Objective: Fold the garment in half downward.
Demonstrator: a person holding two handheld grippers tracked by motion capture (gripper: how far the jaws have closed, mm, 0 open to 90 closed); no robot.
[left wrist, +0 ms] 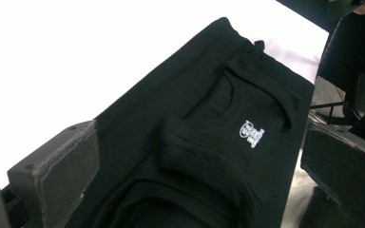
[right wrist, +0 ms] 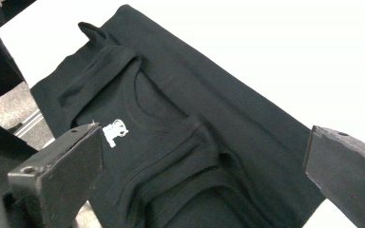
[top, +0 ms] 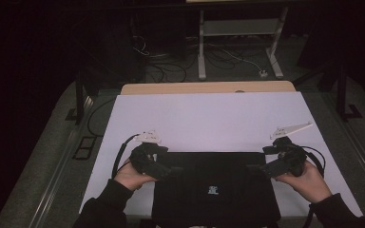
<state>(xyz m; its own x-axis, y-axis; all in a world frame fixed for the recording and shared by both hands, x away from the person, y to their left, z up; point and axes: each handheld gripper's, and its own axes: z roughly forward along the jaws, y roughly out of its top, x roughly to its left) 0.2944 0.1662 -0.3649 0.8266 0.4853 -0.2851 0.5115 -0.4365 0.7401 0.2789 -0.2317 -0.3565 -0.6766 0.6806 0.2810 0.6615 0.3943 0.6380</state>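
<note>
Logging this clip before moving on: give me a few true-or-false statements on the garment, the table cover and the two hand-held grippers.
1. The black garment lies folded on the white table cover. True.
2. The left hand-held gripper is clamped shut. False: its jaws stand apart over the garment.
3. A small white logo shows on the garment. True.
4. The right hand-held gripper is lifting the garment. False: its jaws are open and the garment lies flat.

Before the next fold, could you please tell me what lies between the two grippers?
In the high view, the folded black garment with its small white logo spans the stretch between the left gripper and the right gripper; both have open jaws.
</note>
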